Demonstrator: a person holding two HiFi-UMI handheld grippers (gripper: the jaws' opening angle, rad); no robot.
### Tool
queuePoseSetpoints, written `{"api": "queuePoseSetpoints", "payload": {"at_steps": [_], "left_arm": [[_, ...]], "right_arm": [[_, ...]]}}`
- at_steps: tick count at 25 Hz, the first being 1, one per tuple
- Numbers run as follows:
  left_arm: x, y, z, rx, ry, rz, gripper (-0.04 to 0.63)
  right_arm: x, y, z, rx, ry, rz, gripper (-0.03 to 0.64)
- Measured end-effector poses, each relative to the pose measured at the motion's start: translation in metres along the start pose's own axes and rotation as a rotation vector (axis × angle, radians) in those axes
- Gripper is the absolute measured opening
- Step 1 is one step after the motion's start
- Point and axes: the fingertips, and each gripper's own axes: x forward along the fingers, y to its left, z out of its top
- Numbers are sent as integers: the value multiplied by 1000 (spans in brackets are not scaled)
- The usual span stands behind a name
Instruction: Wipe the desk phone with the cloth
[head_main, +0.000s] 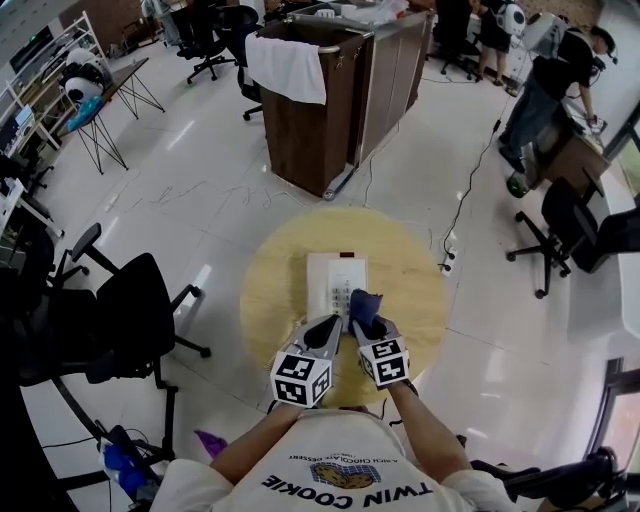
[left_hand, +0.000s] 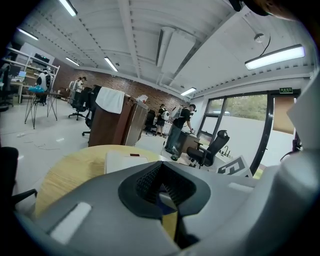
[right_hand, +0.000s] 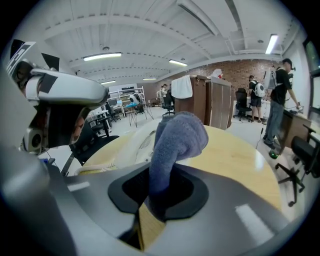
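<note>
A white desk phone (head_main: 335, 282) lies in the middle of a round wooden table (head_main: 270, 270). My right gripper (head_main: 366, 322) hovers over the phone's near right corner, shut on a bunched blue cloth (head_main: 365, 304). In the right gripper view the cloth (right_hand: 177, 137) sticks up out of the right gripper (right_hand: 160, 192), with the phone (right_hand: 132, 145) to its left. My left gripper (head_main: 324, 330) is at the phone's near edge, shut with nothing in it. In the left gripper view the left gripper (left_hand: 162, 187) has its dark pads together, the phone (left_hand: 125, 161) beyond them.
A brown wooden cabinet (head_main: 320, 110) with a white towel (head_main: 287, 68) draped on it stands beyond the table. A black office chair (head_main: 130, 310) is at the left, another (head_main: 560, 230) at the right. A person (head_main: 550, 90) stands at the far right.
</note>
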Motion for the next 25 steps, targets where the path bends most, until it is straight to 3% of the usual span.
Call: {"api": "queuePoseSetpoints", "payload": {"at_steps": [5,9,12,17,25], "left_arm": [[4,-2,-1,-2,7,10,-8],[5,2,3,1,-1,37,-8],[5,7,2,-1,1,65,-8],[8,7,3,-1,-1,111,-8],[15,3,-2,-9,2,165,-8]], "right_arm": [[-6,-2,6,45,-27,-10,66],[-28,-41,23,213,-100,-104,66],[-30,-64,11,301,-59,-142,66],[-19,-65,-11,294,14,-100,66],[2,-67,-11,287,57,-20,66]]}}
